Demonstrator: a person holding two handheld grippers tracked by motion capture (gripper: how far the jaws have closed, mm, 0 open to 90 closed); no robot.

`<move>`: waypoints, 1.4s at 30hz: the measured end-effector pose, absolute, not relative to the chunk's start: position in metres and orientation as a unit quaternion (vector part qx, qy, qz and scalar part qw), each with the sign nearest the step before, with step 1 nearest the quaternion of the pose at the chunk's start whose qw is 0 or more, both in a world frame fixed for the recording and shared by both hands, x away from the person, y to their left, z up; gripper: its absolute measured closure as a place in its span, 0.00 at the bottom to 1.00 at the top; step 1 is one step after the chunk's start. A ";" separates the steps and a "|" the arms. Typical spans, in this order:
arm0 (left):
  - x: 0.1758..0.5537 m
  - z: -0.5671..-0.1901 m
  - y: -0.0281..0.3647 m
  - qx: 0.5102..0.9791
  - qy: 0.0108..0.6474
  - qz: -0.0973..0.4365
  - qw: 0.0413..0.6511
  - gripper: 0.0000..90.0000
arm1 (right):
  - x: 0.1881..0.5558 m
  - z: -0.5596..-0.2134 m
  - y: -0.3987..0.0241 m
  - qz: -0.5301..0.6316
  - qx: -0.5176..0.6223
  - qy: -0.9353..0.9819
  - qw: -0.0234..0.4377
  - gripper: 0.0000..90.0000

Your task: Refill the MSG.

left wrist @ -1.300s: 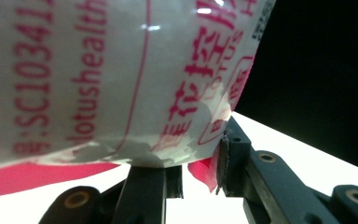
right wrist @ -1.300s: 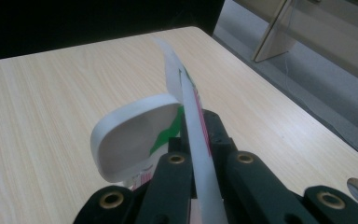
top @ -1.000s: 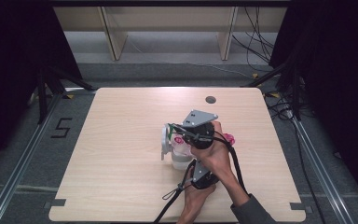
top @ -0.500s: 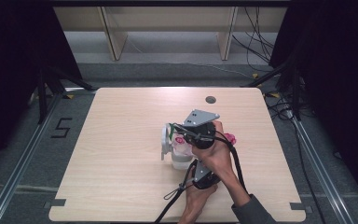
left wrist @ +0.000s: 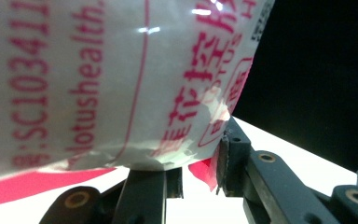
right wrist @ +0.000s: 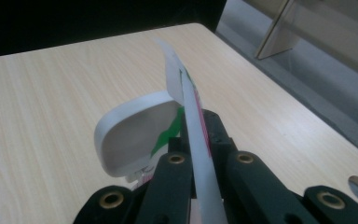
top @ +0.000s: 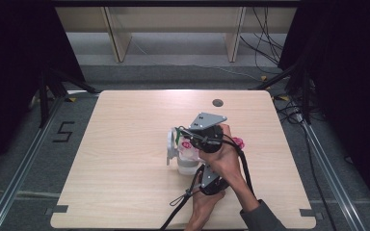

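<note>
scene: white plastic container with red printed label (top: 187,159) stands near the middle of the light wooden table (top: 125,159) | left hand-held gripper (left wrist: 200,175): jaws clamped on the container's lower body | right hand-held gripper (right wrist: 200,140): jaws pinched tight on the container's thin white peel-off lid film (right wrist: 186,102), lifted upright
</note>
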State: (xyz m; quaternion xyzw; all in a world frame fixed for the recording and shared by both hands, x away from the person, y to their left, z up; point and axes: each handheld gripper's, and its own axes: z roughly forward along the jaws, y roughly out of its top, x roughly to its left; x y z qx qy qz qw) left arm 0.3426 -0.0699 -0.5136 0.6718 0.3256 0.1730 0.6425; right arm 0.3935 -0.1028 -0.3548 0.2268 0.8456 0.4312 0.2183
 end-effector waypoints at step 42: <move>0.342 -0.512 -0.070 0.687 0.309 0.145 0.642 0.83 | 0.398 -0.353 -0.099 0.422 0.231 0.848 0.225 1.00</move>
